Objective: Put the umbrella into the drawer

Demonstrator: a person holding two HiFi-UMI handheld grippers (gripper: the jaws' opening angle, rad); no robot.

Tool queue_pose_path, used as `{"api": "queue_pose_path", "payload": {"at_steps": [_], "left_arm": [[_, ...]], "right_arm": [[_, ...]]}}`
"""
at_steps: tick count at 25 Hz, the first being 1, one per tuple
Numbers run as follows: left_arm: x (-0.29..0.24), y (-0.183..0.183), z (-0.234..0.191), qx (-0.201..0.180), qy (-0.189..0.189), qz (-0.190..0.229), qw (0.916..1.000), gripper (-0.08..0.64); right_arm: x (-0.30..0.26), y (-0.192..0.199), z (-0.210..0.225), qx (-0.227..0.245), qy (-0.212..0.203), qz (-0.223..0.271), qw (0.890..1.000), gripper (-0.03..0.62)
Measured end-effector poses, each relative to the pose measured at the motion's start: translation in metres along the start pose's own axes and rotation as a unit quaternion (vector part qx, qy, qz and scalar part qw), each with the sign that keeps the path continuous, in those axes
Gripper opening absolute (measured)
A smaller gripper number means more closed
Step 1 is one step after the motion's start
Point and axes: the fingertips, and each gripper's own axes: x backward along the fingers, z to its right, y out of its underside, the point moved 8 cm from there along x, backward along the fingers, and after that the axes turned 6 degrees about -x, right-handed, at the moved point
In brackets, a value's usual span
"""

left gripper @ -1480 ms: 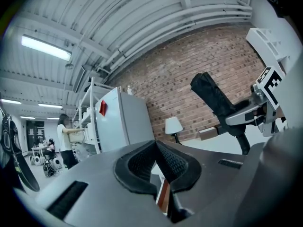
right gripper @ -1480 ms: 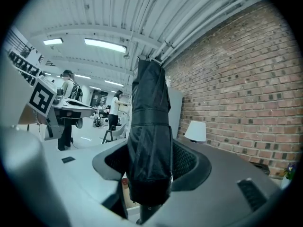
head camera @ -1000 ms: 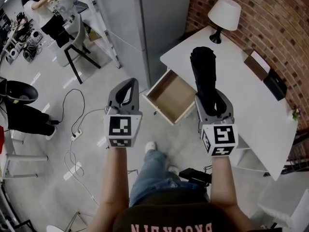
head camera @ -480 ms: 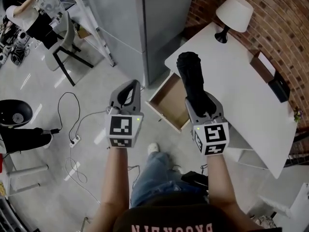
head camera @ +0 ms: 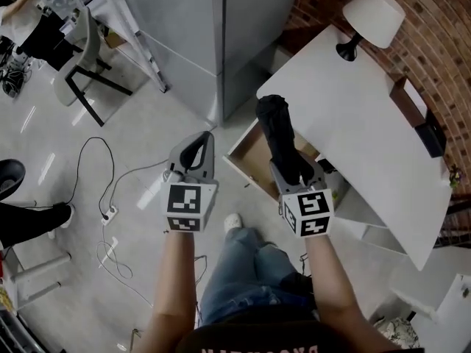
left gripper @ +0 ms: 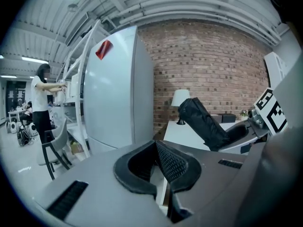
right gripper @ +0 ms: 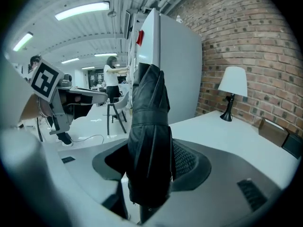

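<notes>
- Right gripper clamps umbrella, which lies above the open drawer.
- Left gripper jaws closed, empty, left of drawer.
- Desk with lamp alongside; cabinet behind.

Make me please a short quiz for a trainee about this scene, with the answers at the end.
1. Which gripper holds the umbrella? A. left B. right C. neither
2. True or false: the drawer stands open.
3. Fill in the gap: on the white desk, near the brick wall, stands a ____.

Key
1. B: the right gripper is shut on it.
2. True.
3. lamp
</notes>
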Motion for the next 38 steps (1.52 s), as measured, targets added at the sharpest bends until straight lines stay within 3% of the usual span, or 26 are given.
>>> {"api": "queue_pose_path", "payload": {"at_steps": [6, 13, 21, 28, 38], "left_arm": [[-0.026, 0.02, 0.009, 0.007, 0.025, -0.019, 0.9995, -0.002], [-0.04, 0.035, 0.023, 0.011, 0.036, -0.046, 0.9982, -0.002], [-0.044, 0.053, 0.037, 0.008, 0.042, -0.074, 0.9963, -0.002], [-0.056, 0.075, 0.046, 0.009, 0.049, -0.092, 0.9945, -0.002], [-0.083, 0.115, 0.049, 0.017, 0.028, -0.088, 0.9956, -0.002]], "right_arm": [[-0.035, 0.041, 0.008, -0.011, -0.008, -0.065, 0.998, 0.232], [-0.071, 0.07, 0.034, -0.04, -0.012, -0.104, 0.994, 0.23], [-0.114, 0.109, 0.048, -0.098, -0.072, -0.146, 0.982, 0.23], [-0.15, 0.137, 0.057, -0.106, -0.08, -0.167, 0.977, 0.23], [-0.189, 0.181, 0.079, -0.107, -0.073, -0.174, 0.976, 0.23]]}}
